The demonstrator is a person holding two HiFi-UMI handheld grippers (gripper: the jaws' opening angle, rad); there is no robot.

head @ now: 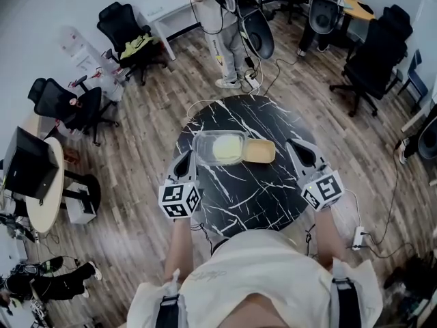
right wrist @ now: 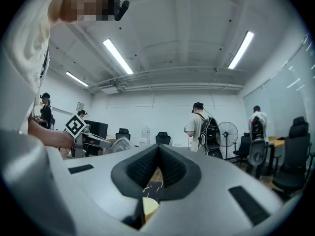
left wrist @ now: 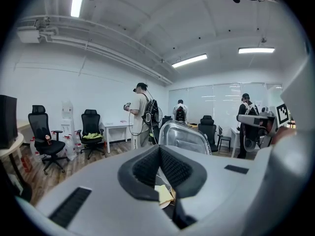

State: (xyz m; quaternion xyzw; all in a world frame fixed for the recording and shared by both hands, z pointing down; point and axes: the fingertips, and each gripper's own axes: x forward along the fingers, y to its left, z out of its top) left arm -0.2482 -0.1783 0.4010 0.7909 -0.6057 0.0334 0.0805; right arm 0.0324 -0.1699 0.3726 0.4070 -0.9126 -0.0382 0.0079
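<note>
A clear plastic box (head: 205, 142) with a pale yellow piece (head: 229, 147) inside sits on the round black marble table (head: 252, 197). A tan shallow dish (head: 261, 152) touches the box's right side. My left gripper (head: 185, 160) hovers just left of the box, jaws together, nothing held. To the right of the dish my right gripper (head: 294, 146) is likewise shut and empty. In the left gripper view the shut left gripper (left wrist: 160, 149) points at the clear box (left wrist: 184, 136). The right gripper (right wrist: 158, 149) has the dish (right wrist: 150, 206) just below its pads.
Black office chairs (head: 65, 104) stand around on the wooden floor. A person (head: 222, 39) stands beyond the table with cables by the feet. A small wooden table with a monitor (head: 27, 162) is at left. A power strip (head: 358, 236) lies at right.
</note>
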